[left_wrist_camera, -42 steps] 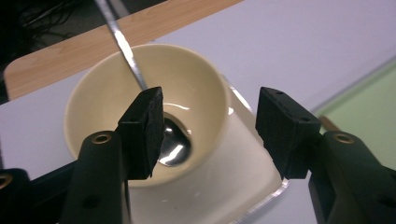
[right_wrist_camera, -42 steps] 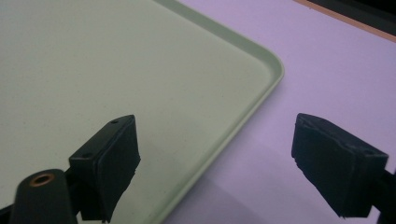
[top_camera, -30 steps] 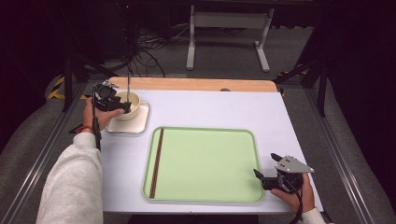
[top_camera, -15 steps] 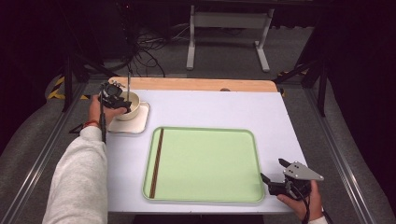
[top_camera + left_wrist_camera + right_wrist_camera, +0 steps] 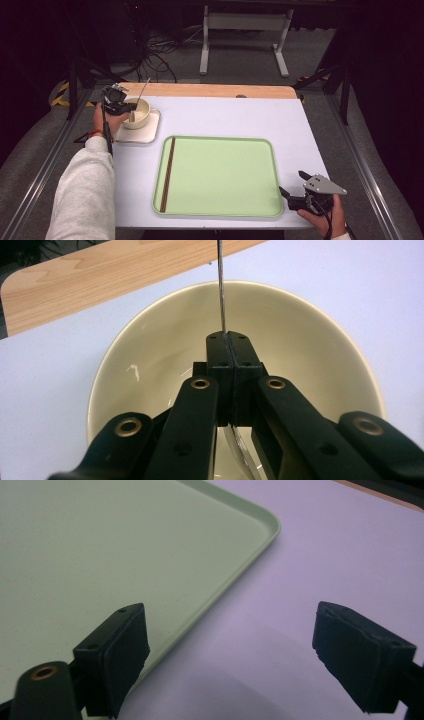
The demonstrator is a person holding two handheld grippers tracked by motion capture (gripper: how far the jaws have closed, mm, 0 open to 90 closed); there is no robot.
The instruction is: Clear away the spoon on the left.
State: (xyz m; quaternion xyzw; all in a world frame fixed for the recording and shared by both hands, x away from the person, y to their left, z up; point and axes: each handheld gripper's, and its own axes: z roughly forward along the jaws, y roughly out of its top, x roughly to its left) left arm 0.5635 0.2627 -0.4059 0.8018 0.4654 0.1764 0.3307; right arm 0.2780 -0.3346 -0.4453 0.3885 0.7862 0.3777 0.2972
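A cream bowl (image 5: 136, 114) stands on a small white tray (image 5: 145, 134) at the table's far left. A thin metal spoon handle (image 5: 143, 90) rises out of it. My left gripper (image 5: 129, 106) reaches over the bowl's rim. In the left gripper view its jaws (image 5: 228, 347) have just been closing and are pressed together on the spoon handle (image 5: 220, 290) above the bowl (image 5: 310, 345). My right gripper (image 5: 292, 183) rests open at the near right corner of the green tray (image 5: 220, 139). Its pads (image 5: 125, 635) straddle the tray's edge (image 5: 240, 575) with nothing gripped.
Dark brown chopsticks (image 5: 168, 172) lie along the green tray's left side. The white tabletop (image 5: 230, 117) ends in a wooden strip (image 5: 210, 90) at the far edge. Metal rails run along both sides of the table, with cables on the floor beyond.
The left gripper has settled over the bowl at the spoon handle. The right hand slid slightly towards the table's near right corner.
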